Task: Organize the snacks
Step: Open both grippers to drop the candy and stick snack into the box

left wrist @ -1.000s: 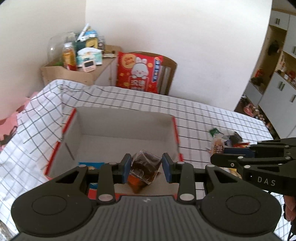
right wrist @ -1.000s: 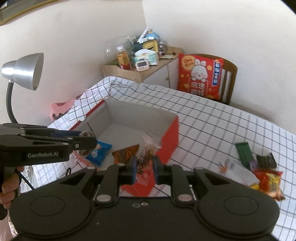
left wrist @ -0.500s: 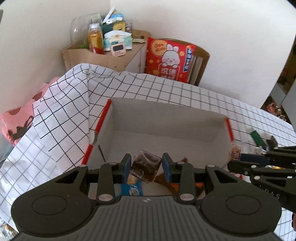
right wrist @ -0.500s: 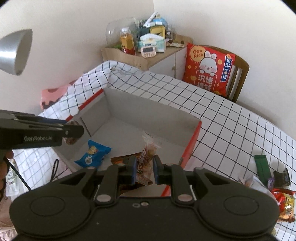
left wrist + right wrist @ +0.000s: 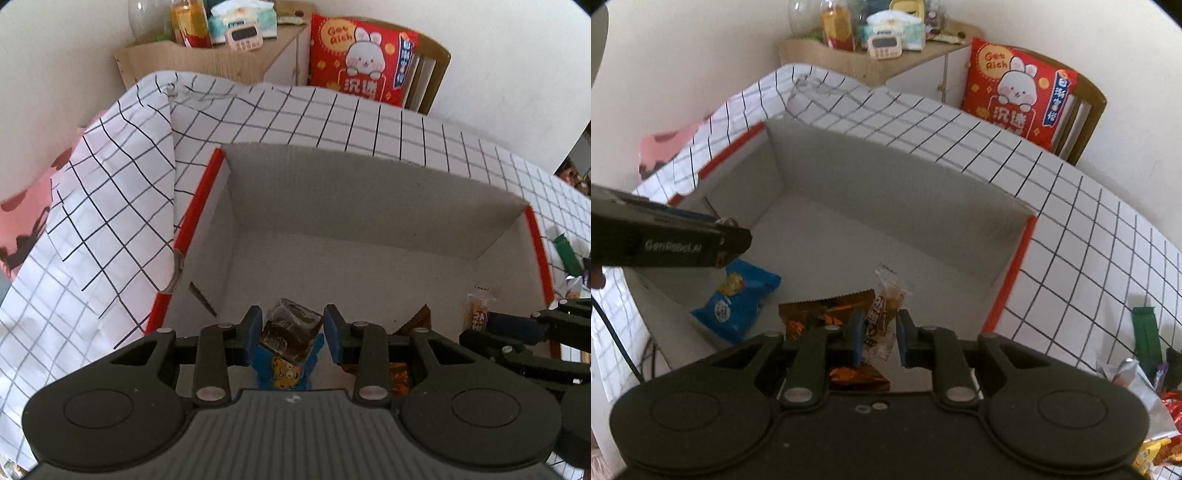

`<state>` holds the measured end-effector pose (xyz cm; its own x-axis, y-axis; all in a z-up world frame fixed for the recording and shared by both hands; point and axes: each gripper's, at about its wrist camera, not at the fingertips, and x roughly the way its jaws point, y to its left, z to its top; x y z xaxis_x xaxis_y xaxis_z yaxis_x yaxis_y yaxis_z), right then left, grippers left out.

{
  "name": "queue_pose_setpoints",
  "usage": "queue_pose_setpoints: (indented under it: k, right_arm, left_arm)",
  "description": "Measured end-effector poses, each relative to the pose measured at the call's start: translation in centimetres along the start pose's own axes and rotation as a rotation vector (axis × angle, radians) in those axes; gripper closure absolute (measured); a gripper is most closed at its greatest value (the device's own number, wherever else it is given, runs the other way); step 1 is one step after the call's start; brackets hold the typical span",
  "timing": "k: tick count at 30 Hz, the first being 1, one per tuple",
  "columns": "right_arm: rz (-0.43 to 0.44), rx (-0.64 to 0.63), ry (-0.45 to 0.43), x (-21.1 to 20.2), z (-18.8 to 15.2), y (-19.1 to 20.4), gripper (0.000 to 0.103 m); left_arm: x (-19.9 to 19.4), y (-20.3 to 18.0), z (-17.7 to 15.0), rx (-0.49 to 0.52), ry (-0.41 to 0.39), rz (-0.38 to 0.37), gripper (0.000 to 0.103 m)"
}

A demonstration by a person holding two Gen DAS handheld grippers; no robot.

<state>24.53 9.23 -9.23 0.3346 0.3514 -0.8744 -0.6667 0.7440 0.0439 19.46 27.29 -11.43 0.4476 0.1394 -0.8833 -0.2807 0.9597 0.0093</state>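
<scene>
While box [image 5: 1008, 280] walls flank, both grippers hold snacks.

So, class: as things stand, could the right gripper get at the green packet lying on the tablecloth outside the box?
Probably not yet. The right gripper is shut on a clear-wrapped snack over the box. The way to the green packet looks clear.

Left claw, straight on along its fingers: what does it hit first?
Probably the blue snack packet on the box floor, right below the dark clear-wrapped snack that the left claw holds. Depth is unclear.
</scene>
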Motion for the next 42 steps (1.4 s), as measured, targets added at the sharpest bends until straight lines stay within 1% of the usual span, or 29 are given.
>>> queue_pose_setpoints:
  k: [4, 8, 11, 14, 16, 19, 22, 24, 25, 26, 28, 37, 40, 41, 42]
  right_arm:
    - [0.006, -0.018, 0.020, 0.8, -0.1, 0.3, 0.086]
    - [0.012, -0.026, 0.027, 1.2, -0.1, 0.4, 0.083]
    - [0.012, -0.026, 0.025, 1.2, -0.2, 0.4, 0.083]
    - [0.017, -0.017, 0.021, 1.0, -0.3, 0.4, 0.079]
    - [0.023, -0.009, 0.016, 0.7, -0.4, 0.3, 0.078]
    - [0.025, -0.003, 0.003, 0.1, -0.5, 0.3, 0.075]
    - [0.036, 0.009, -0.010, -0.8, -0.6, 0.2, 0.073]
    - [0.041, 0.016, -0.024, -1.6, -0.8, 0.2, 0.069]
    - [0.042, 0.020, -0.032, -2.1, -0.9, 0.1, 0.068]
    - [0.043, 0.024, -0.038, -2.4, -1.0, 0.1, 0.067]
    - [0.054, 0.034, -0.055, -3.4, -1.2, 0.0, 0.066]
    - [0.073, 0.066, -0.130, -7.5, -2.3, -0.3, 0.063]
    - [0.070, 0.084, -0.155, -8.9, -2.6, -0.5, 0.062]
    - [0.076, 0.091, -0.165, -9.4, -2.8, -0.6, 0.061]
    - [0.080, 0.097, -0.177, -9.9, -3.1, -0.8, 0.057]
  left_arm:
    - [1.3, -0.5, 0.2, 0.017, 0.042, 0.002, 0.068]
    - [2.1, -0.9, -0.1, 0.034, 0.070, 0.008, 0.067]
    - [2.2, -1.0, -0.2, 0.035, 0.068, 0.005, 0.067]
    - [1.9, -1.0, -0.4, 0.028, 0.064, -0.001, 0.067]
    - [1.5, -1.0, -0.5, 0.026, 0.052, -0.005, 0.067]
    - [0.8, -1.0, -0.7, 0.015, 0.031, -0.016, 0.059]
    - [-0.1, -0.8, -0.9, -0.004, 0.012, -0.033, 0.059]
    - [-0.9, -0.7, -1.1, -0.008, -0.001, -0.044, 0.059]
    - [-1.4, -0.8, -1.3, -0.007, -0.010, -0.047, 0.057]
    - [-1.8, -0.8, -1.5, -0.005, -0.018, -0.048, 0.052]
    - [-2.8, -0.9, -1.9, 0.002, -0.041, -0.047, 0.050]
    - [-7.1, -1.8, -3.2, 0.041, -0.135, -0.059, 0.050]
    - [-8.5, -2.2, -3.7, 0.053, -0.162, -0.079, 0.049]
    - [-8.9, -2.4, -4.0, 0.057, -0.171, -0.087, 0.049]
    - [-9.5, -2.7, -4.2, 0.061, -0.182, -0.090, 0.049]
